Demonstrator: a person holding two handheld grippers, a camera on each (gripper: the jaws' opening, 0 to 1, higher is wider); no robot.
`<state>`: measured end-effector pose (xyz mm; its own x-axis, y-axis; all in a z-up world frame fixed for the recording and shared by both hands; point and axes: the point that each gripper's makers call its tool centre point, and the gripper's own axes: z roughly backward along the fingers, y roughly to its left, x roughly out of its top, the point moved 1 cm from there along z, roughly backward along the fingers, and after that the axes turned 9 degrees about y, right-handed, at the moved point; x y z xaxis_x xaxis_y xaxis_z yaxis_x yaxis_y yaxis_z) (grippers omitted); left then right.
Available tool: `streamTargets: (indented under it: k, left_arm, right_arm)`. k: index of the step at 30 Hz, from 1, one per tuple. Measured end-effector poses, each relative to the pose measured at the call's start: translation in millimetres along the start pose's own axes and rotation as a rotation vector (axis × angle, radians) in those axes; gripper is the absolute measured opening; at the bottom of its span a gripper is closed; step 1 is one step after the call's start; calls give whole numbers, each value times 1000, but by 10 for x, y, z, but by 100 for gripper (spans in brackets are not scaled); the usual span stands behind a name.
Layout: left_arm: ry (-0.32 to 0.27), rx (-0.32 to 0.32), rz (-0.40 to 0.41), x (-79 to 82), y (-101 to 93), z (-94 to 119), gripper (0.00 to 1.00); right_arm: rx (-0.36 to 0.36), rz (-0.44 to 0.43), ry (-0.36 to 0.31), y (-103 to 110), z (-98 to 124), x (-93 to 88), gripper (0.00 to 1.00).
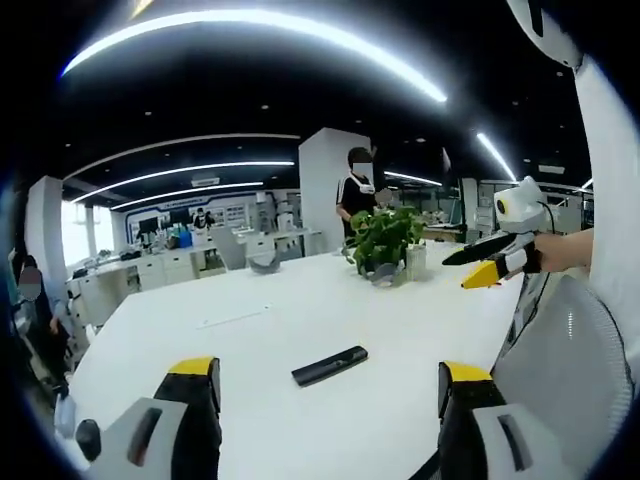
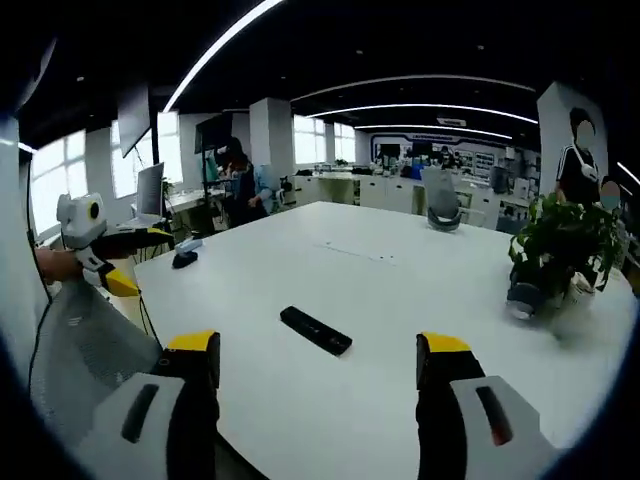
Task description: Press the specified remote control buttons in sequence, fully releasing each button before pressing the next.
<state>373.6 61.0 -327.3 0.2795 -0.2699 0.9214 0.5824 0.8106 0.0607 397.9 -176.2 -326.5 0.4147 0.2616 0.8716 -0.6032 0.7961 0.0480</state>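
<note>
On white tabletop (image 1: 330,310), black remote (image 1: 329,366) lies flat, well short of potted plant (image 1: 382,240), untouched, likely left in open for visibility. Left tool (image 1: 330,385) and right tool (image 2: 318,365) both spread wide, grasping nothing, hovering short of remote, apparently ready for first press.

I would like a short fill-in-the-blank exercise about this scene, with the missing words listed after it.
1. The black remote control lies flat on the white ____.
2. The jaws of the left gripper and the right gripper stand ____, with nothing between them.
3. The potted plant on the table has ____ leaves.
4. Neither gripper is ____ the remote control.

Missing words: table; open; green; touching
</note>
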Motion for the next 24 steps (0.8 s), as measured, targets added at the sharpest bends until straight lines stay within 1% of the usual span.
streamTargets:
  k: [1, 2, 3, 5, 6, 8, 10, 11, 12, 14, 15, 17, 19, 21, 24]
  left_arm:
    - [-3, 2, -2, 5, 0, 4, 94]
    - [-5, 6, -4, 8, 2, 7, 94]
    - [-5, 12, -6, 9, 10, 10, 94]
    - [-6, 21, -7, 9, 26, 13, 94]
    - [-8, 24, -7, 11, 32, 14, 94]
    - [-13, 39, -18, 20, 50, 21, 95]
    - [-13, 65, -41, 19, 76, 28, 96]
    - [-8, 75, -50, 12, 86, 26, 97]
    - [-2, 84, -56, 1, 96, 22, 98]
    - [1, 96, -52, -7, 123, 27, 99]
    - [0, 104, -46, -7, 140, 32, 99]
    - [-16, 121, -35, 9, 184, 55, 99]
    - [-28, 141, -21, 20, 230, 77, 99]
    - [-34, 153, -1, 26, 257, 86, 99]
    - [-28, 183, -6, 10, 307, 102, 99]
  right_arm:
    - [-4, -13, -17, 22, 23, -3, 85]
    - [-10, -25, -19, 45, 49, -29, 87]
    - [-11, -24, -16, 51, 54, -34, 91]
    - [-54, 3, -4, 32, 95, -38, 95]
    - [-81, 29, -25, 19, 125, -11, 96]
    - [-110, 15, -65, 4, 160, 12, 98]
    - [-132, 18, -69, -28, 172, 3, 100]
    - [-164, 28, -81, -92, 190, 33, 100]
    - [-177, 28, -99, -120, 208, 59, 100]
    - [-196, -18, -155, -189, 274, 105, 100]
    - [-221, -40, -175, -250, 320, 114, 100]
    - [-258, -64, -196, -328, 368, 126, 100]
    - [-263, -68, -195, -414, 404, 85, 100]
    - [-256, -66, -183, -422, 373, 63, 100]
    - [-189, -57, -140, -317, 266, 10, 100]
